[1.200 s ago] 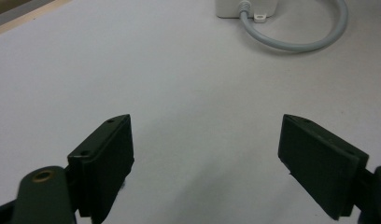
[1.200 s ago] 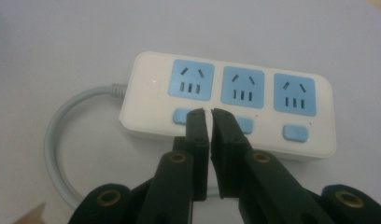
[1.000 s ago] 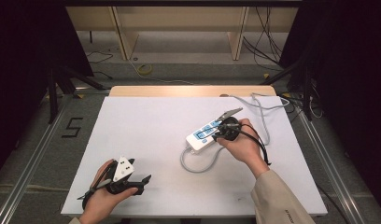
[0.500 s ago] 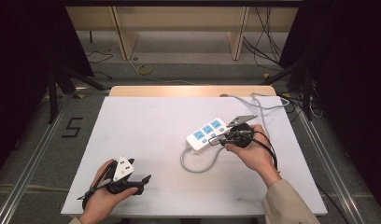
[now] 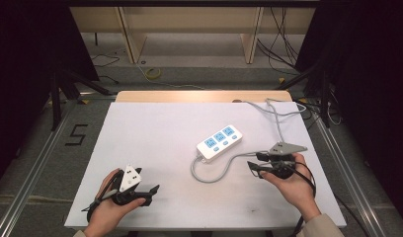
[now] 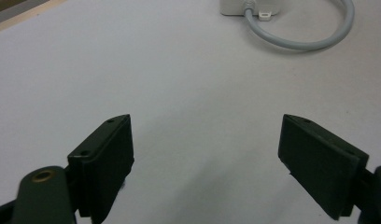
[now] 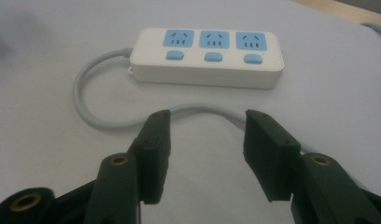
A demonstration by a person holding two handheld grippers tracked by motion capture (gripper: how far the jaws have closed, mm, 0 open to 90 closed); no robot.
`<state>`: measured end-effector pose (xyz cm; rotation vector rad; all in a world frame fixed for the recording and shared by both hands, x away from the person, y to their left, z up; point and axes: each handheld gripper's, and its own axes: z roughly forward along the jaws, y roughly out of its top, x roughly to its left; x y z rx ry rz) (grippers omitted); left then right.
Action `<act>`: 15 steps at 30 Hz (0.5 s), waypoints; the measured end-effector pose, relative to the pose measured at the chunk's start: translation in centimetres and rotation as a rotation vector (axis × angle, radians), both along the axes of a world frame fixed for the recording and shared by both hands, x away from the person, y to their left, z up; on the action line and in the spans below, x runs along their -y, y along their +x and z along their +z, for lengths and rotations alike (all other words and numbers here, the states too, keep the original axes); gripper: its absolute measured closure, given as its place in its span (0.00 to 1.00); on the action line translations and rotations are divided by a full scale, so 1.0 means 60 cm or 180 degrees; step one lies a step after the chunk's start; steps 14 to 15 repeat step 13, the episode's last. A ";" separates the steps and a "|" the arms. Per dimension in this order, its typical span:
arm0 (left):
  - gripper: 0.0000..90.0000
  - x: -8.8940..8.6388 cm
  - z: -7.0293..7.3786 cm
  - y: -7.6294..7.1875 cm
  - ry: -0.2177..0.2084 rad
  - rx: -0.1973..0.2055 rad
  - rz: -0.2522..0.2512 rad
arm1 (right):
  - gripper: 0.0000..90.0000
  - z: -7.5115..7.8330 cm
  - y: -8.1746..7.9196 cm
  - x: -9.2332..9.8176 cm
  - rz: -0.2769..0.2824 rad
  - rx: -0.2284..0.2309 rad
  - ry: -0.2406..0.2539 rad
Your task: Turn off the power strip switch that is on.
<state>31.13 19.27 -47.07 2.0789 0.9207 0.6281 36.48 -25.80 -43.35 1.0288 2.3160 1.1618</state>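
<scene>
High view shows the white power strip point(image 5: 219, 141) lying right of centre on the white worktop point(image 5: 155, 133), its grey cable point(image 5: 214, 173) looping toward the right gripper point(image 5: 255, 164). Its jaws have just been opening and stand wide, gripping nothing, the cable just beyond their tips. Left gripper point(image 5: 152, 190) rests near the front edge, jaws wide apart and empty.

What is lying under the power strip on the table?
The power strip lies flat on the white table; its grey cable leaves one end and loops beside it, not beneath. Its underside is hidden by its body.
</scene>
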 end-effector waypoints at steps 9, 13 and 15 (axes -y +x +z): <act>0.20 0.002 0.000 0.000 -0.0003 0.0004 0.0001 | 0.44 -0.042 -0.057 0.044 -0.0170 0.0228 0.0246; 0.20 0.001 -0.001 0.000 0.0007 -0.0012 -0.0008 | 0.42 -0.045 -0.061 0.043 -0.0183 0.0272 0.0252; 0.20 0.001 -0.001 0.000 0.0007 -0.0012 -0.0008 | 0.42 -0.045 -0.061 0.043 -0.0183 0.0272 0.0252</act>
